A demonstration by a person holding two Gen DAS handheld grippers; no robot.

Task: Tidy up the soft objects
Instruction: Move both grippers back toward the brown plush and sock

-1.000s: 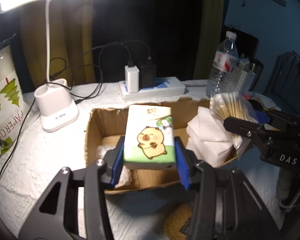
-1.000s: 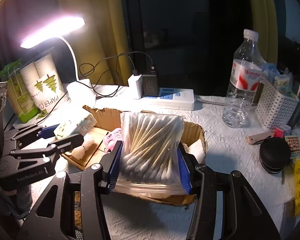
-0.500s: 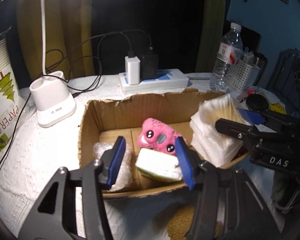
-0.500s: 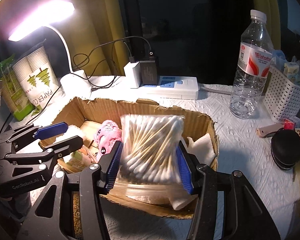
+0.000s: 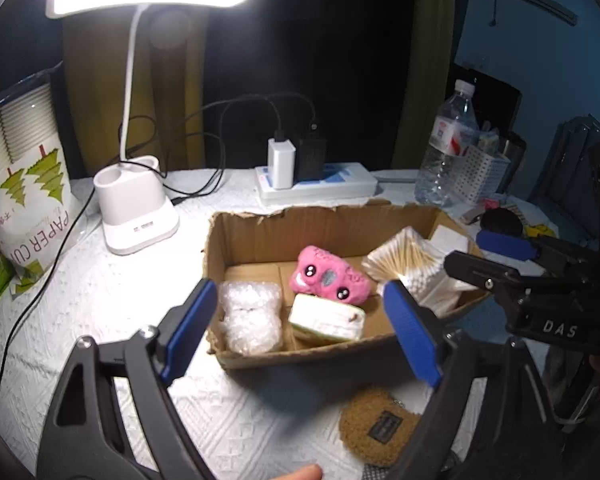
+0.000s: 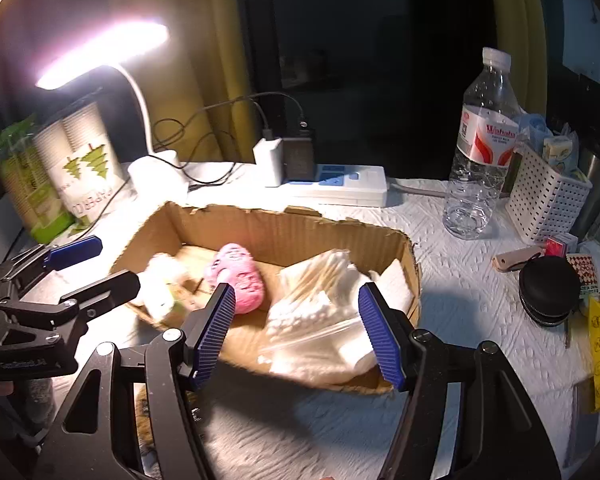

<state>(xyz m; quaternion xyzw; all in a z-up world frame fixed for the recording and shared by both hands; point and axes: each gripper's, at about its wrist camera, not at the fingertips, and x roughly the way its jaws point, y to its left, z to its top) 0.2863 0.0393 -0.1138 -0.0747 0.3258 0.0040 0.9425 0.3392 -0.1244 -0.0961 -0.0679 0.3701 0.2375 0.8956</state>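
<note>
A shallow cardboard box (image 5: 268,236) (image 6: 284,236) sits mid-table. In it lie a bubble-wrap wad (image 5: 252,316), a tissue pack (image 5: 327,317), a pink plush toy (image 5: 330,276) (image 6: 238,276), a bag of cotton swabs (image 5: 406,258) (image 6: 320,292) and white napkins (image 5: 450,238). My left gripper (image 5: 300,328) is open and empty just in front of the box. My right gripper (image 6: 298,336) is open and empty, with the swab bag lying between and beyond its blue pads.
A lit desk lamp (image 5: 136,216), a paper-cup pack (image 5: 24,184), a power strip with chargers (image 5: 316,188), a water bottle (image 6: 480,152) and a white basket (image 6: 548,196) ring the box. A brown coaster (image 5: 380,426) lies near the front. Small items (image 6: 548,292) lie at right.
My left gripper let the tissue pack go into the box and opened wide. My right gripper let the cotton swab bag go onto the napkins and opened. Both pulled back a little.
</note>
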